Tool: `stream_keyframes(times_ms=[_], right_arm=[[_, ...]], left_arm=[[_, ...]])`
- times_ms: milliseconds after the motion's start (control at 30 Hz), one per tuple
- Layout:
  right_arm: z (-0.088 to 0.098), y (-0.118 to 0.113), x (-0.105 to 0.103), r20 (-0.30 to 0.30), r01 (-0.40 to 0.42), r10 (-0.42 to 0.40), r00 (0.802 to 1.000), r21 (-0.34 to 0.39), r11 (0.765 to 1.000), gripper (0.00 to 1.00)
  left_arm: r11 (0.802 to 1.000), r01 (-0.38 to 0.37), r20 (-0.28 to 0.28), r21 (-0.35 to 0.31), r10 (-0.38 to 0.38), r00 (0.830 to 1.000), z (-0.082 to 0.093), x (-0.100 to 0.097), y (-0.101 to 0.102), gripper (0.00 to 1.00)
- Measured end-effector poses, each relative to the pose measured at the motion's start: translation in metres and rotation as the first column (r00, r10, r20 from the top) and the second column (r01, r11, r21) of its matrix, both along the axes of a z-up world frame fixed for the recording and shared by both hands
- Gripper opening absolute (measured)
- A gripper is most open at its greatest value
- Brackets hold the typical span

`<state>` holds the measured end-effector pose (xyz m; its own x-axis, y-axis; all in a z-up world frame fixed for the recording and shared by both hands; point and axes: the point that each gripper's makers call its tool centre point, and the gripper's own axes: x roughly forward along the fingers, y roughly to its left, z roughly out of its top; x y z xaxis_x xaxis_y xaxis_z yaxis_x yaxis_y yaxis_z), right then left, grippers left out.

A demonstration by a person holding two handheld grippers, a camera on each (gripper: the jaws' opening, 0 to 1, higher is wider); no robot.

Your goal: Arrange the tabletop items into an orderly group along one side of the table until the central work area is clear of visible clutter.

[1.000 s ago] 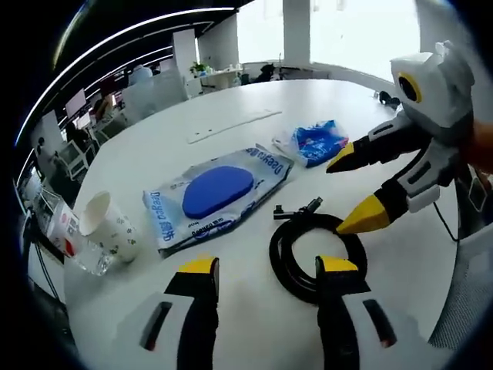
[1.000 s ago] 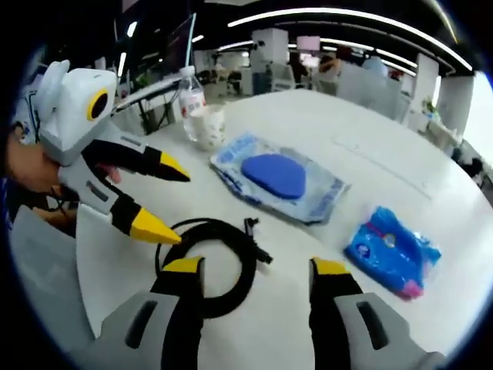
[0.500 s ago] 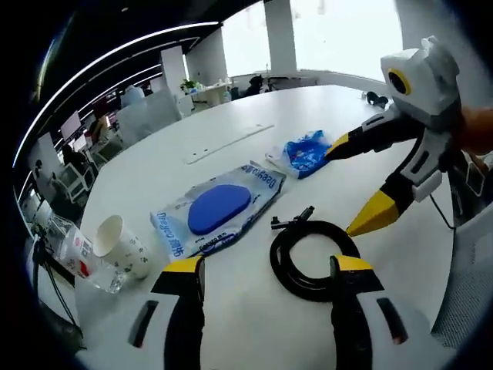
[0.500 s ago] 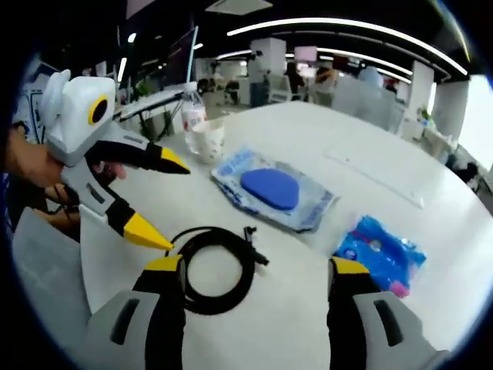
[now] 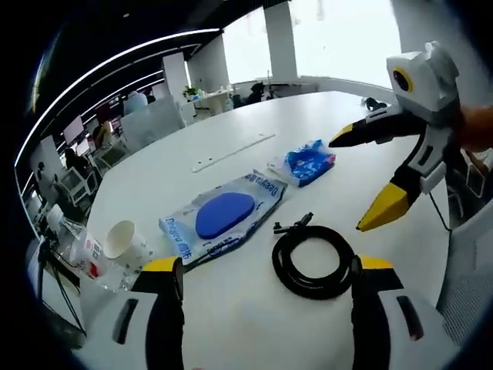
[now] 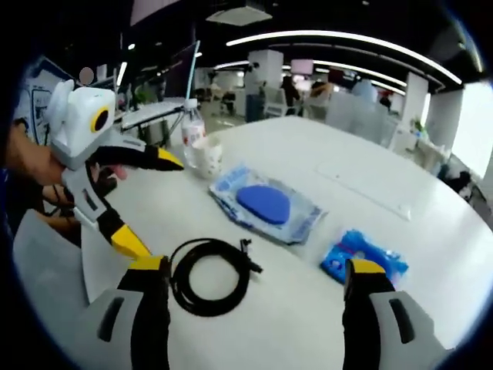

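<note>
A: Surface: a round white table (image 5: 254, 308), matte and bare apart from a loose cluster of items. Room: open-plan office with ceiling light strips, desks and chairs beyond, and bright windows in the left gripper view.

B: Items?

A: A black cable coiled into a ring (image 5: 313, 262) (image 6: 209, 274) lies nearest both cameras. Beyond it is a clear plastic packet holding a flat blue oval pad (image 5: 224, 216) (image 6: 266, 205). A crumpled blue plastic bag (image 5: 306, 161) (image 6: 360, 258) sits well apart from the coil. A white printed paper cup (image 5: 127, 242) (image 6: 206, 155) and a clear plastic water bottle (image 5: 86, 260) (image 6: 190, 127) stand together near the table edge.

B: Tools?

A: The left tool (image 5: 262, 268) (image 6: 142, 202) has its yellow-tipped jaws spread wide and holds nothing. The right tool (image 6: 258, 270) (image 5: 367, 176) is likewise wide and unloaded. Both hover above the table near the cable; I cannot tell whether either touches it.
</note>
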<state>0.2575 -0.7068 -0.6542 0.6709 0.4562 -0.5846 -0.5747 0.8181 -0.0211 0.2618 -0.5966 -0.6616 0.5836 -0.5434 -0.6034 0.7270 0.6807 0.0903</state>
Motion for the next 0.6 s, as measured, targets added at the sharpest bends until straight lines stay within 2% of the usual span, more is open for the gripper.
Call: stream_keyframes(times_ms=[100, 333, 600], right_arm=[[0.005, 0.001, -0.001, 0.013, 0.007, -0.007, 1.000, 0.006, 1.000, 0.99], [0.012, -0.007, -0.004, 0.032, 0.039, -0.039, 0.999, -0.004, 0.999, 1.00], [0.016, -0.013, -0.007, 0.042, 0.075, -0.075, 0.996, -0.006, 0.997, 1.00]], left_arm=[[1.000, 0.009, -0.006, -0.028, -0.009, 1.000, 0.003, -0.002, -0.005, 0.99], [0.998, 0.031, 0.005, -0.061, -0.031, 1.000, 0.011, -0.004, -0.010, 0.99], [0.998, 0.035, 0.011, -0.061, -0.034, 0.999, 0.012, -0.006, -0.002, 0.99]])
